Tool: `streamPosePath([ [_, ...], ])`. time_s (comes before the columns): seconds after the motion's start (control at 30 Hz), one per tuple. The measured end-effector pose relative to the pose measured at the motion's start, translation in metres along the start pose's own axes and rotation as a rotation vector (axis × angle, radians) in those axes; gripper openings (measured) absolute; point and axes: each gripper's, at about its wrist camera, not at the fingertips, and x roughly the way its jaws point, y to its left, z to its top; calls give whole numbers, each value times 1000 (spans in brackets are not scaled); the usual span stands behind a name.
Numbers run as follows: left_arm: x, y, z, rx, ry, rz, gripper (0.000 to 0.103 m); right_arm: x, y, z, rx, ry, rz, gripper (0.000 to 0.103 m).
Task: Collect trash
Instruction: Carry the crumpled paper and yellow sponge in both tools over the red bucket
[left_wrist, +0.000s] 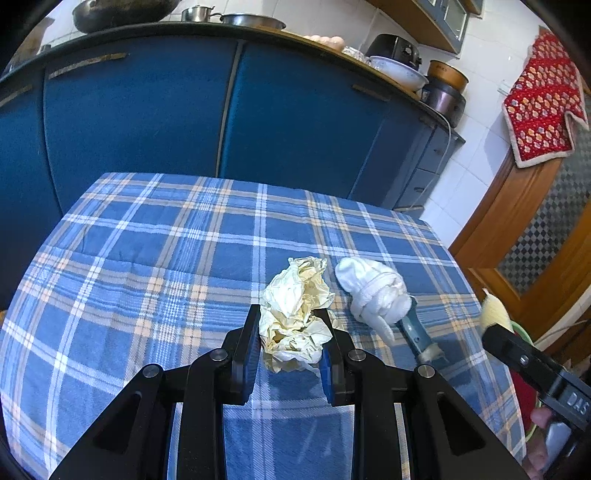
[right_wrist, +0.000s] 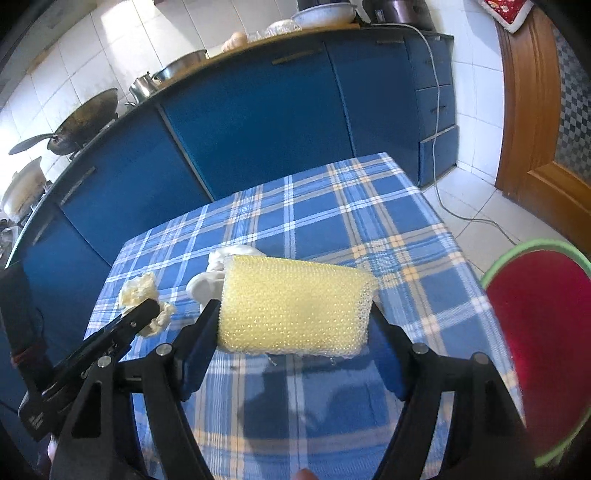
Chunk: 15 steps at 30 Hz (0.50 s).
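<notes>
My left gripper (left_wrist: 290, 317) is shut on a crumpled cream paper wad (left_wrist: 295, 314), held just over the blue plaid tablecloth (left_wrist: 147, 258). Right of it lies a white cloth bundle (left_wrist: 373, 291) wrapped on a teal-handled tool (left_wrist: 415, 334). My right gripper (right_wrist: 295, 310) is shut on a yellow mesh sponge (right_wrist: 295, 302), held above the table. In the right wrist view the paper wad (right_wrist: 138, 290) and the left gripper (right_wrist: 147, 308) sit at left, with the white cloth (right_wrist: 210, 280) behind the sponge. The right gripper (left_wrist: 495, 325) shows at the right edge of the left wrist view.
A green-rimmed bin with a red liner (right_wrist: 543, 332) stands off the table's right side. Blue cabinets (left_wrist: 184, 110) run behind the table with pans and bowls on top. A wooden door (left_wrist: 535, 240) is at right. A cable (right_wrist: 437, 147) trails on the floor.
</notes>
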Motion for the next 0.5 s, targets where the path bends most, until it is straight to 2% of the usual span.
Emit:
streamPosePath([
  [0.23,-20,-11,2,24,-27,-11,28,-36,-14,-10,29,-40,27,76],
  [0.5,-42,-37,-5,65,-32,-50,28,-77,-43,-22,83,-91,18,76],
])
